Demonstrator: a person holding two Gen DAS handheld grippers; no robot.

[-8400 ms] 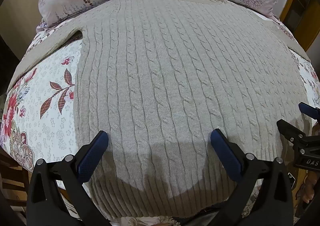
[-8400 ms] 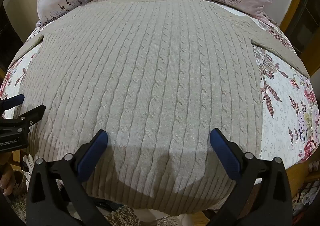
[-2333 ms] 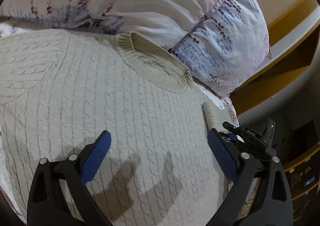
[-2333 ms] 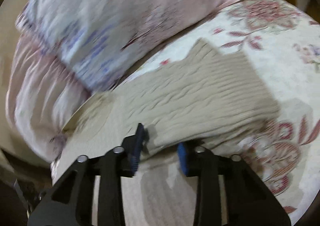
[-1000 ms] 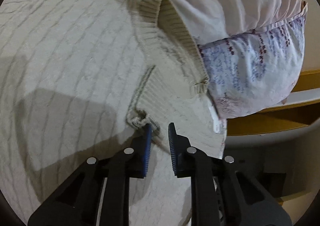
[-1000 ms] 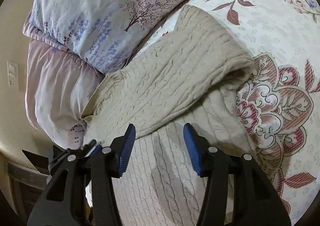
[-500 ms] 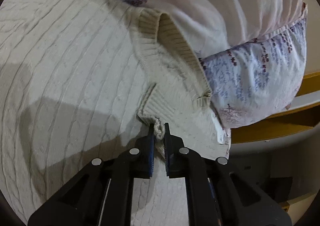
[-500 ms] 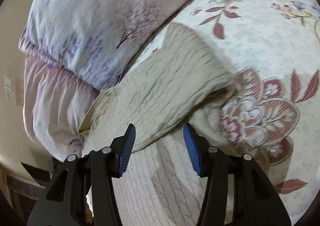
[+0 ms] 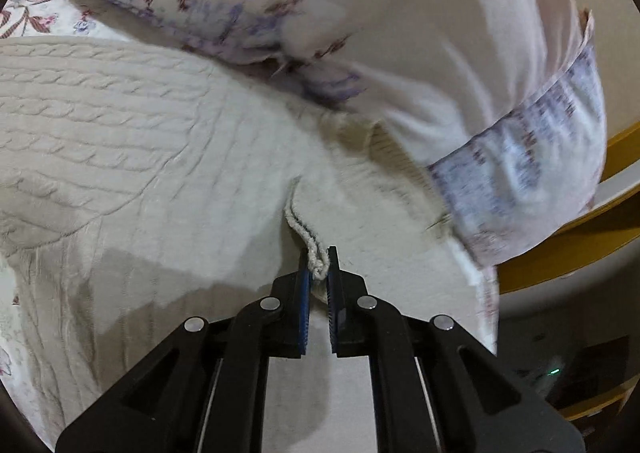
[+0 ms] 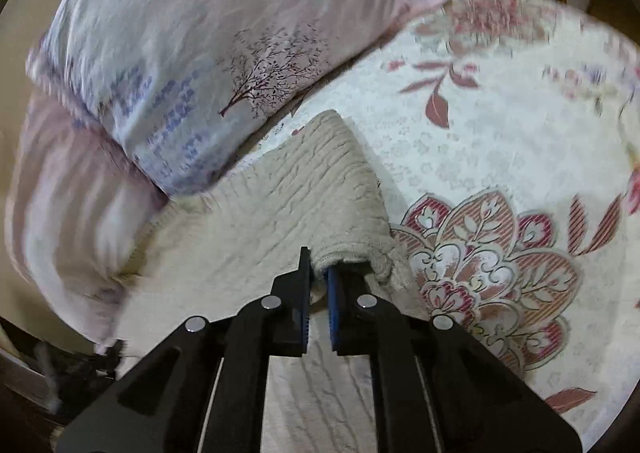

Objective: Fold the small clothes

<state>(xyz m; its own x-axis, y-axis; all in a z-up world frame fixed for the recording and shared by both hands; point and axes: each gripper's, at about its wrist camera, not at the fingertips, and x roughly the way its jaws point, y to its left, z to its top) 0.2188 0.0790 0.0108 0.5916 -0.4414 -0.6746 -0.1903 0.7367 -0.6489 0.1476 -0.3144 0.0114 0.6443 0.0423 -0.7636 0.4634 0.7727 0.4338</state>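
A beige cable-knit sweater [image 9: 120,125] lies on a floral bedspread, its neck end against the pillows. My left gripper [image 9: 319,265] is shut on a pinched edge of the sweater [image 9: 308,235] near the collar and lifts it a little. In the right wrist view the sweater's sleeve [image 10: 288,193] lies folded over the body. My right gripper [image 10: 318,265] is shut on the folded edge of that sleeve [image 10: 352,245] by the bedspread.
Pale pillows with lavender print [image 9: 400,33] [image 10: 180,53] lie just beyond the sweater. The floral bedspread [image 10: 500,173] stretches to the right. A yellow wooden bed frame [image 9: 580,221] runs at the right, with dark floor below it.
My right gripper has closed on the folded sleeve edge; half a second ago it was open. My left gripper stays shut on the sweater edge and has pulled it up and back.
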